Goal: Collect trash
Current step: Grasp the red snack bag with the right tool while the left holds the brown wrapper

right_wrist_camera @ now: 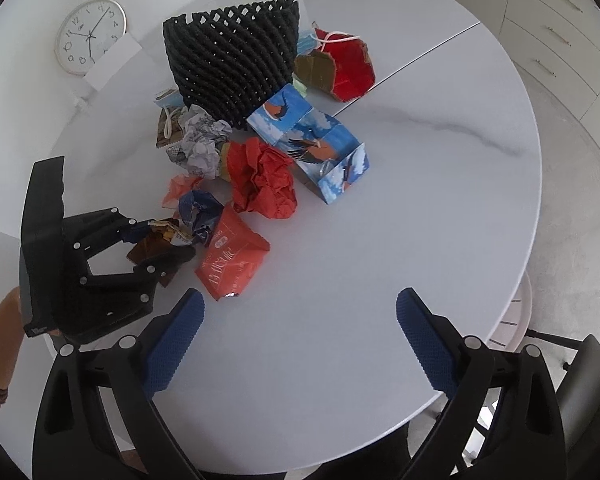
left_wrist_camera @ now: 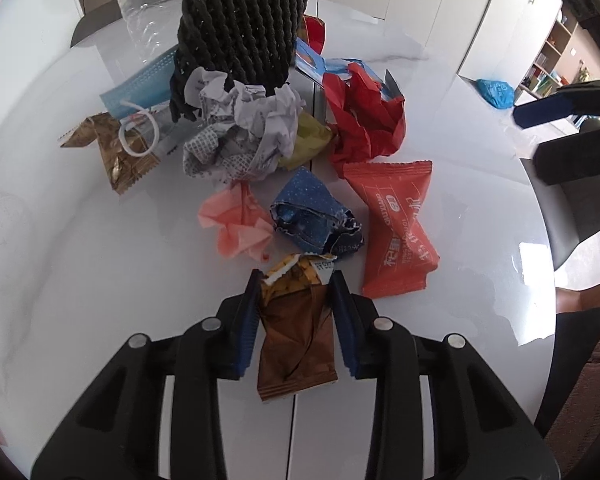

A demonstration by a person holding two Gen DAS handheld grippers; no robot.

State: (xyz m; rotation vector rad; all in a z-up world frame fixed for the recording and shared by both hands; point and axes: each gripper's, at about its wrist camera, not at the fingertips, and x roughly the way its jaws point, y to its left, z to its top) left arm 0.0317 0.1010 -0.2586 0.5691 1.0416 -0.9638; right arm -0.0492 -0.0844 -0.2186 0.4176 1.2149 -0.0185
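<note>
A pile of trash lies on the white round table (right_wrist_camera: pixel 380 240) in front of a black woven basket (left_wrist_camera: pixel 244 20), which stands upright. My left gripper (left_wrist_camera: pixel 296 280) is shut on a brown snack wrapper (left_wrist_camera: pixel 296 340), its blue pads pressed against both sides, low on the tabletop. Just beyond it lie a crumpled blue wrapper (left_wrist_camera: pixel 312 216), pink paper (left_wrist_camera: pixel 236 220) and a red-orange packet (left_wrist_camera: pixel 396 232). My right gripper (right_wrist_camera: pixel 300 296) stands open over bare table, with nothing between its fingers. The red-orange packet (right_wrist_camera: pixel 232 260) lies to its front left.
Crumpled white paper (left_wrist_camera: pixel 244 128), red paper (right_wrist_camera: pixel 264 184), a blue bird-print box (right_wrist_camera: pixel 312 140), a face mask (left_wrist_camera: pixel 140 88) and a gold wrapper (left_wrist_camera: pixel 116 152) ring the basket. A clock (right_wrist_camera: pixel 90 36) hangs at the back left. A chair (right_wrist_camera: pixel 588 392) stands beyond the table's right edge.
</note>
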